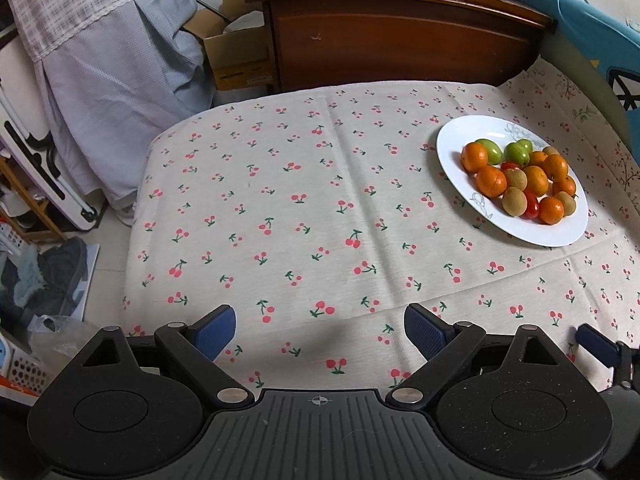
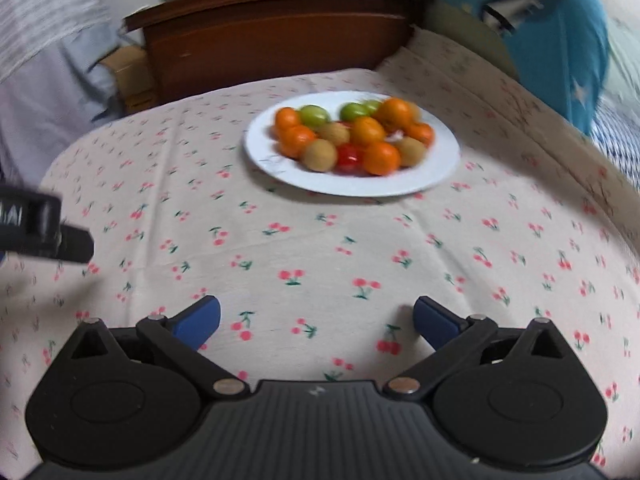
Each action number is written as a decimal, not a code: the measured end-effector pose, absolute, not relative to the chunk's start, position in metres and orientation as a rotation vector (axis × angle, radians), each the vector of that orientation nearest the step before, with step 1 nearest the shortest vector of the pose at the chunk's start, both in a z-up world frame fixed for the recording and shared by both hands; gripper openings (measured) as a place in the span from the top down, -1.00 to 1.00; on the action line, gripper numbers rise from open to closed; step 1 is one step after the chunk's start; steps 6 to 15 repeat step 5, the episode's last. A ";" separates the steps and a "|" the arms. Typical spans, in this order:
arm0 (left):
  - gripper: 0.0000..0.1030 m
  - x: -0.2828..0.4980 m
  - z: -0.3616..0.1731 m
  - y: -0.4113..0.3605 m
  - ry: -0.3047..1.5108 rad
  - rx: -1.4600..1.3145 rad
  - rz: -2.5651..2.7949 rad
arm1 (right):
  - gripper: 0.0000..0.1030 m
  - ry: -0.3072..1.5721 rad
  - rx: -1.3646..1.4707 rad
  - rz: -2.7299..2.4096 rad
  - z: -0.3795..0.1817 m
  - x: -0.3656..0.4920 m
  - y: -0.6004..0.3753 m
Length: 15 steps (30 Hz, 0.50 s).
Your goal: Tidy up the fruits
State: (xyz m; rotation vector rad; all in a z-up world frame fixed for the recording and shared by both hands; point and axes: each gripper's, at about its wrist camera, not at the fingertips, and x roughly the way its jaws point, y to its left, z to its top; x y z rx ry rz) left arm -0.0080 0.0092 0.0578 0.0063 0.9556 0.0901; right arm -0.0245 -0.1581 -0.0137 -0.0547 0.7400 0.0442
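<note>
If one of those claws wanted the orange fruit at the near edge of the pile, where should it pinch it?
Probably across its round middle, coming down from above. That orange fruit sits at the pile's near edge on the white plate, with a red tomato tight beside it, so a level approach would likely knock its neighbours.

A white plate (image 1: 452, 148) sits near the bench's far right corner, holding heaped fruits (image 1: 524, 180): orange mandarins, two green ones at the far side, brownish round ones and small red tomatoes, all touching.
</note>
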 end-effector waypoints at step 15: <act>-0.80 -0.008 0.057 0.015 0.955 -0.006 0.096 | -0.98 0.689 -0.071 0.076 -0.018 -0.019 -0.150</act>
